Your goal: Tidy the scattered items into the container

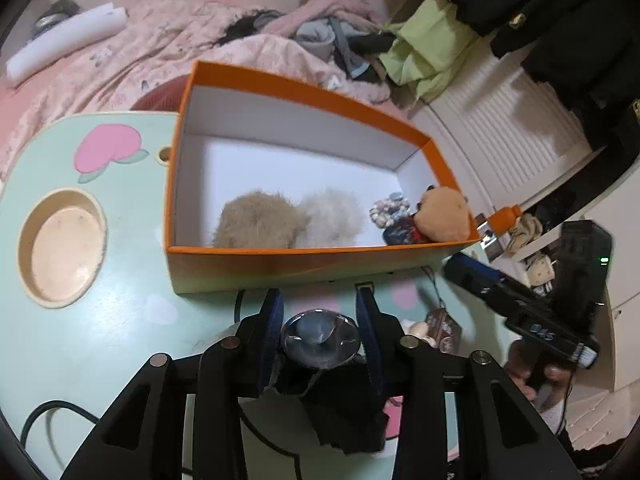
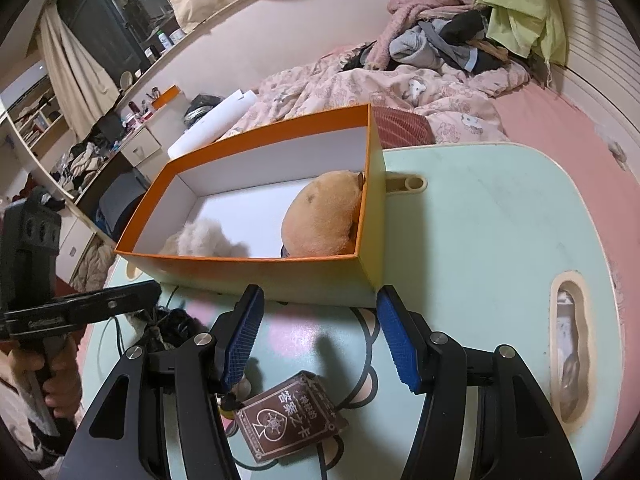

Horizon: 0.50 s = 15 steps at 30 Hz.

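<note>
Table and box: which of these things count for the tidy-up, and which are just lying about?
For the job:
- orange box
- plush toys already in the box
- glossy dark item in the left hand-held gripper
- brown card box on the table, under the open right hand-held gripper

Lying about:
- bedding
- clothes pile
- white roll

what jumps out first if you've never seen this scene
An orange box sits on the mint table, with fluffy pom-poms and a tan plush inside. The left tongs grip a clear disc; a brown card pack lies below the open right tongs.
</note>
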### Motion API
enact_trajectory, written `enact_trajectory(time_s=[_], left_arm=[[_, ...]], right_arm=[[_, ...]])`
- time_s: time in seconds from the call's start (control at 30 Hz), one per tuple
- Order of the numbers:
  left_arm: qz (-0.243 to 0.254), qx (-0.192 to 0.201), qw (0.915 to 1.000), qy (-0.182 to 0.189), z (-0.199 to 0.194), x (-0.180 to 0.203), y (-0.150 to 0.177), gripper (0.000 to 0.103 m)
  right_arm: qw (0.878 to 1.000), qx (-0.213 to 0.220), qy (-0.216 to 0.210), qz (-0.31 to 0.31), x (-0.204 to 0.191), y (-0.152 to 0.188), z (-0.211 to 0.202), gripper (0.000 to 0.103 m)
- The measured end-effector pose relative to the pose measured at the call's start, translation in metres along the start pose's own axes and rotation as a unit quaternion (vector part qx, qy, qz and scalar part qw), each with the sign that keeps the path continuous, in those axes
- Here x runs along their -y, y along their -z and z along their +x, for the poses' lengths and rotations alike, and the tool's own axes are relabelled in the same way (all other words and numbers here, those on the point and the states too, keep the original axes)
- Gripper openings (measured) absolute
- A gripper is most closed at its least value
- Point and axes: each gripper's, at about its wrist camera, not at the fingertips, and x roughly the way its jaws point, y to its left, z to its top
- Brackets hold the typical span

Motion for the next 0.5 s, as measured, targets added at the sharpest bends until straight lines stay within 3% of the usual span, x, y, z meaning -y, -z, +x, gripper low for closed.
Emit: enact_trajectory(time_s=[0.07,0.13,0.2,0.4,0.5], left_arm=[[0.005,0.004,1.0000,0.001,0.001,0.001,0.000,0.046],[0.007,0.013,0.9999,0.007,-0.003,0.003,0.000,0.066],[0.000,0.031,0.9994,0.018,-0.011,0.001,0.002,0.076],[-0.016,0.078,0.9961,0.038,-0.037,-0.007,0.013,0.076],[-0.023,0.100,0.9937,0.045,-0.049,-0.011,0.018,0.077]], right_arm=[[1.000,0.006,0.003,0.000,-0.001,-0.001,-0.004,0.059],[1.000,0.018,0.000,0.001,-0.001,-0.003,-0.012,0.059],[0.999,0.030,-0.021,0.009,-0.002,-0.008,-0.023,0.060],[0.996,0.042,-0.074,-0.012,-0.034,-0.046,-0.034,0.061],[0.996,0.006,-0.082,-0.042,-0.064,-0.064,-0.017,0.061]])
